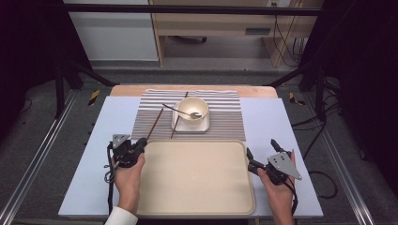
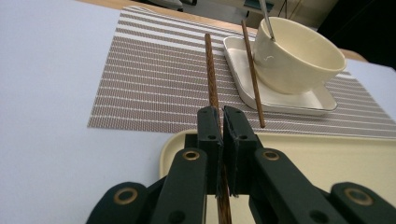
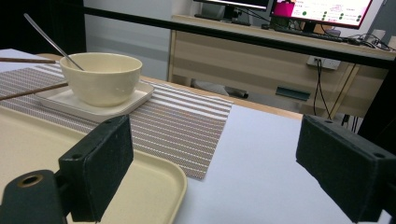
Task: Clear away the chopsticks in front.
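Pale blue tabletop [image 1: 98,140] fronts a dim workroom with a wooden desk behind, and on it lie a striped placemat [image 1: 220,123] and, nearer the person, a cream tray [image 1: 197,178]. At the tray's near-left corner the left gripper [image 1: 139,146] has its jaws pressed together on the near end of a dark wooden chopstick [image 2: 211,70], whose length runs forward across the placemat; in the left gripper view the stick passes straight between the two black jaws. A second chopstick [image 2: 252,70] lies just beside it, leaning against a square white saucer [image 2: 299,100]. On that saucer stands a cream bowl [image 1: 191,111] with a metal spoon [image 1: 180,110] resting in it. Off the tray's right edge the right gripper [image 1: 260,152] hovers with its jaws spread wide and nothing between them, well apart from the bowl and chopsticks.
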`<state>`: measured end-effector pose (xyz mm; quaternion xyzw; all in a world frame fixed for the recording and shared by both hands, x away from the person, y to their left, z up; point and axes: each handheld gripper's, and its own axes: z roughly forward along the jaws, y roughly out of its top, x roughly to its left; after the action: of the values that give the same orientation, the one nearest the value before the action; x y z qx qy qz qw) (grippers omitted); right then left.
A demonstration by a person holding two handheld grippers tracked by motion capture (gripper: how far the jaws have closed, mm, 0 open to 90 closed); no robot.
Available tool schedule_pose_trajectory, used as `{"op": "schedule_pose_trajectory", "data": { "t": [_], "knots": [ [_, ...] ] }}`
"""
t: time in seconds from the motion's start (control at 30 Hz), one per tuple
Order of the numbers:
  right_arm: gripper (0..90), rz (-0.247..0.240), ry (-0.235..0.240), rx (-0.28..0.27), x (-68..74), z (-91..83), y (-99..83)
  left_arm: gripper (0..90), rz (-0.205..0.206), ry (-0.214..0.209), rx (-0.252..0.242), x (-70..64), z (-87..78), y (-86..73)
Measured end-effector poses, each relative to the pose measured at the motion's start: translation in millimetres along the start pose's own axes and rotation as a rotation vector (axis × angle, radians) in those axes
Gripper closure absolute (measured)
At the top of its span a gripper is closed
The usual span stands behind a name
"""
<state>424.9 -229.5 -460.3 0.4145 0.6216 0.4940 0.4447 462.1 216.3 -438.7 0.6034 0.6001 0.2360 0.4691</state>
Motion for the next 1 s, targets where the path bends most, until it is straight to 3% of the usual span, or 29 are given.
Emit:
{"op": "schedule_pose_trajectory", "data": {
  "t": [0.17,0.43,0.6,1.0],
  "knots": [
    [11.0,-0.003,0.0,0.003,-0.1,-0.3,-0.1,86.0,-0.017,-0.004,-0.013,-0.6,-11.4,-7.8],
    [11.0,0.003,-0.001,0.001,-0.5,-0.9,0.0,85.9,0.027,0.026,-0.054,-7.5,-32.9,-19.4],
    [11.0,0.0,-0.003,0.001,-0.7,-1.1,0.1,85.9,0.022,0.041,-0.069,-6.1,-43.9,-29.2],
    [10.9,-0.006,-0.012,0.015,-2.9,-1.1,-1.2,85.9,0.038,0.023,-0.088,-18.3,-57.4,-42.6]
  ]
}}
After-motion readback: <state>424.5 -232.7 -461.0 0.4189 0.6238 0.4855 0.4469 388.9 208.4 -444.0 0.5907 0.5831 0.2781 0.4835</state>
